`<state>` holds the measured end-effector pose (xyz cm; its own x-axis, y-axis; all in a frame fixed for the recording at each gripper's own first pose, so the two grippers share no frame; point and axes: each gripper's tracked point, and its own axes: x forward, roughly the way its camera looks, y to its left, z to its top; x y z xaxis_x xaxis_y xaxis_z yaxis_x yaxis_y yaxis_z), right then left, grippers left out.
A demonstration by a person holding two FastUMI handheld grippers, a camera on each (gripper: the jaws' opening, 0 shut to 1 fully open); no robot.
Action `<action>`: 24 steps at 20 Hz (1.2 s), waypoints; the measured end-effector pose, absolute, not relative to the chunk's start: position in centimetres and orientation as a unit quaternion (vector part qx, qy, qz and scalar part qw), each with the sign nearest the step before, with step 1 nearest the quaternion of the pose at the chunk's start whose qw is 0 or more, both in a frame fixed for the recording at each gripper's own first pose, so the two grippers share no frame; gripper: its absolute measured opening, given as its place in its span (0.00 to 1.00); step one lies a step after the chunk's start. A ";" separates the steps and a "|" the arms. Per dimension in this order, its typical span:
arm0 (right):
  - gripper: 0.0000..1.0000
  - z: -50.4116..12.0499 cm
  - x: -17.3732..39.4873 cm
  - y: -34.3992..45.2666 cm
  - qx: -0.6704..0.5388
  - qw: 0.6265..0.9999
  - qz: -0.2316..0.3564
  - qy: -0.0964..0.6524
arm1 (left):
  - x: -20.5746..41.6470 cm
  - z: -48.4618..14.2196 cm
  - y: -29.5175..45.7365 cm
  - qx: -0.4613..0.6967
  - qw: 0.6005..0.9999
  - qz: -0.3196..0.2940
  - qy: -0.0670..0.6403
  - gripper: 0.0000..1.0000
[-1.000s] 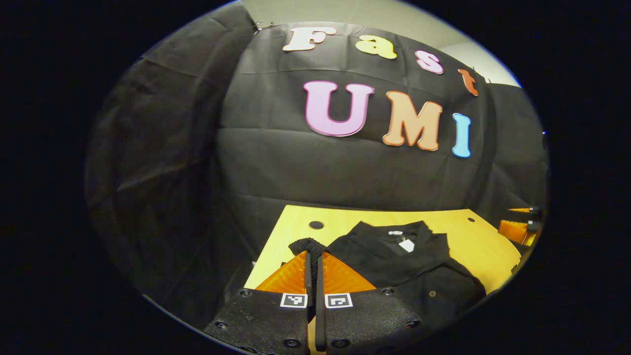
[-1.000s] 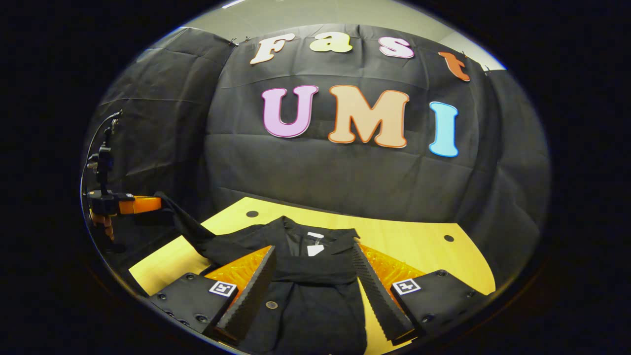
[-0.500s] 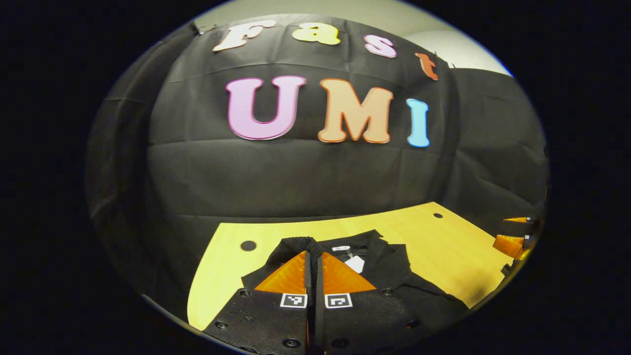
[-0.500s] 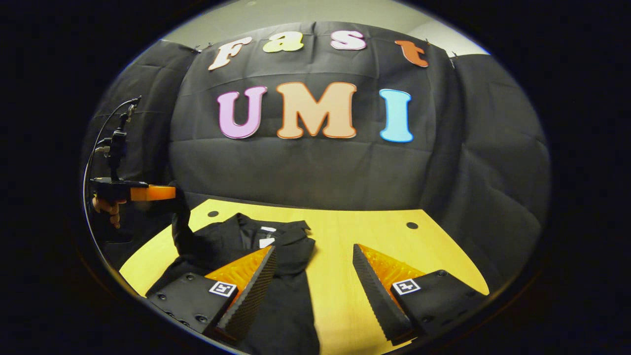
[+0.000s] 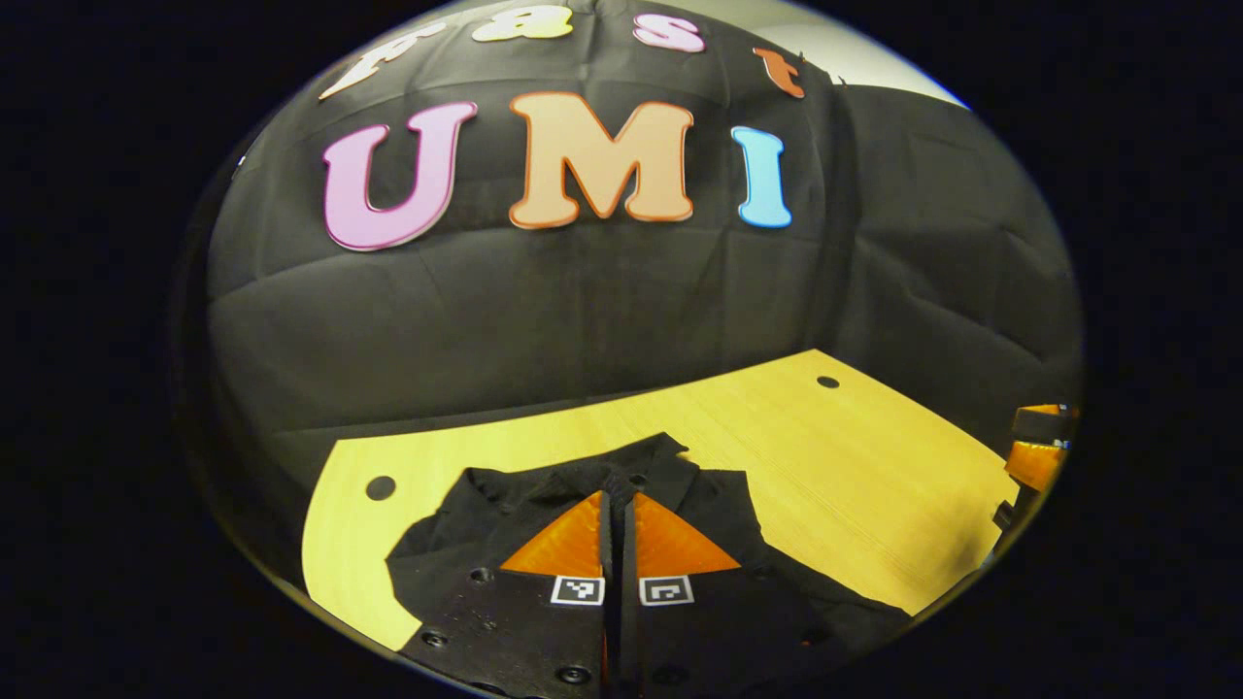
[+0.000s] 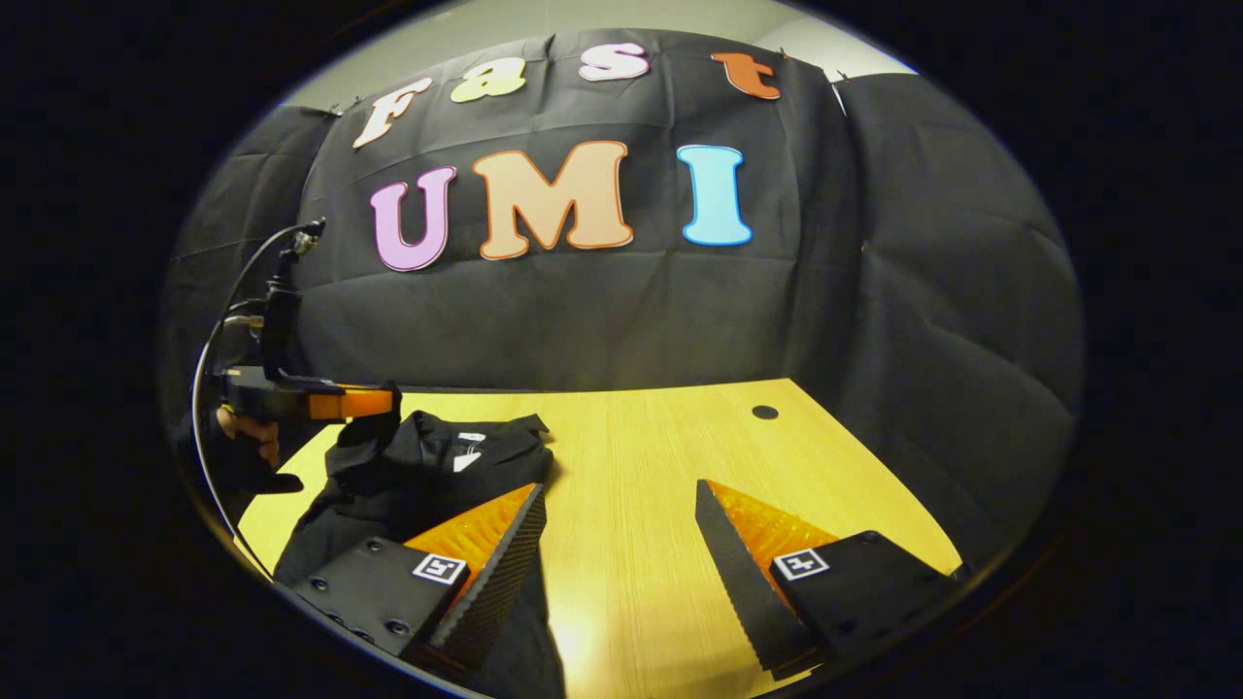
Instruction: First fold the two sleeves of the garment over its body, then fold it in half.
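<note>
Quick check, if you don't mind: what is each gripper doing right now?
Left gripper: closed on the sleeve of the black garment.
Right gripper: open, holding nothing.

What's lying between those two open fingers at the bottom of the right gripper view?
Only bare wooden tabletop lies between the right gripper fingers, in the right gripper view; the black garment lies left, under the left finger.
</note>
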<state>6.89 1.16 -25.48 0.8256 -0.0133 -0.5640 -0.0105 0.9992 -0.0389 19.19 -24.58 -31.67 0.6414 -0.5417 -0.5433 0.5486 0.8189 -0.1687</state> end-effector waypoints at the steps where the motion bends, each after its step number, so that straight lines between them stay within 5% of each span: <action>1: 0.98 -25.8 6.9 0.6 -0.019 0.954 -0.003 0.298 | 19.2 -32.5 -25.5 0.011 0.901 -0.305 0.308 0.00; 10: 0.99 -27.4 6.8 -3.2 -0.024 0.947 -0.029 0.320 | 19.0 -36.8 -30.9 0.051 0.883 -0.324 0.336 0.01; 14: 0.99 -27.7 7.1 -3.3 -0.021 0.945 -0.033 0.324 | 20.4 -34.0 -31.6 0.024 0.906 -0.313 0.283 0.99; 15: 0.99 -27.8 7.3 -3.0 -0.019 0.946 -0.030 0.323 | 20.3 -33.3 -31.1 0.024 0.909 -0.309 0.278 0.92; 24: 0.99 -29.4 7.0 3.1 -0.027 0.940 0.038 0.337 | 17.3 -28.4 -17.7 -0.002 0.937 -0.226 0.265 0.94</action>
<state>7.04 3.12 -29.42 0.7703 0.0536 -0.6354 -0.0902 0.9956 -0.0254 17.32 -17.67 -28.43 0.7578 -0.4242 -0.4958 0.4225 0.8980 -0.1226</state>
